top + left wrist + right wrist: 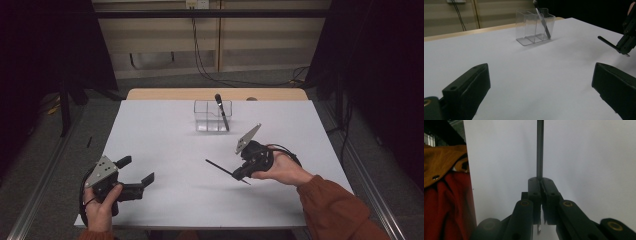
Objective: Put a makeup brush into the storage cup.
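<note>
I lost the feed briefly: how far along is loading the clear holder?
Done: one dark utensil already stands in the clear holder. In hand: the right tool is shut on a thin black stick above the table. Left: putting it in; the left tool is open and idle.

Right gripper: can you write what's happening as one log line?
right gripper: shut on thin black stick | left gripper: open, holds nothing | clear holder: one utensil inside
</note>
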Available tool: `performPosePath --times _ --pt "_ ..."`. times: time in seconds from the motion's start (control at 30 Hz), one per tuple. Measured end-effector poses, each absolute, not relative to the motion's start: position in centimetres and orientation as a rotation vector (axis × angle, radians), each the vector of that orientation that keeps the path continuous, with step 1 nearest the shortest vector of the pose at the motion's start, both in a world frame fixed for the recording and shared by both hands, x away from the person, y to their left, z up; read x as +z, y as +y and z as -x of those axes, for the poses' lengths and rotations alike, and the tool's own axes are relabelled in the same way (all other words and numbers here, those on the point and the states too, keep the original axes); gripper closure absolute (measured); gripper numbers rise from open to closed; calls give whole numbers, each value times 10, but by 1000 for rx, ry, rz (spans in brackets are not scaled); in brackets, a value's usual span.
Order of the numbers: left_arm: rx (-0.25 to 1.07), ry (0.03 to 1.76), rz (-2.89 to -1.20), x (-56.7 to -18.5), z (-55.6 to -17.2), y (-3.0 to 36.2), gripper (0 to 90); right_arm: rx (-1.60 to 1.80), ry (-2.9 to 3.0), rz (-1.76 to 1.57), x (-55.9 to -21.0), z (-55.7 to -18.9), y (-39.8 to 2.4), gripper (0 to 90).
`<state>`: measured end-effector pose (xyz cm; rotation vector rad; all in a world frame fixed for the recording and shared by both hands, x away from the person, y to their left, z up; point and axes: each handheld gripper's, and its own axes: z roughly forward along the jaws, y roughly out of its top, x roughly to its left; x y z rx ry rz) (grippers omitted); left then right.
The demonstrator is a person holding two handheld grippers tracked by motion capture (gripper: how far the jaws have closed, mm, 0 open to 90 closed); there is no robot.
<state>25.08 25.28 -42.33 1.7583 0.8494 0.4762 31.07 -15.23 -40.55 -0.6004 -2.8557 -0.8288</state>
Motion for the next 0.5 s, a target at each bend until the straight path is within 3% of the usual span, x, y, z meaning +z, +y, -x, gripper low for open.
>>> performPosePath --times 0.5 --pt "423 726 -1873 -404 -253 233 19 -692 -2865 545 -406 -309 -148 862"
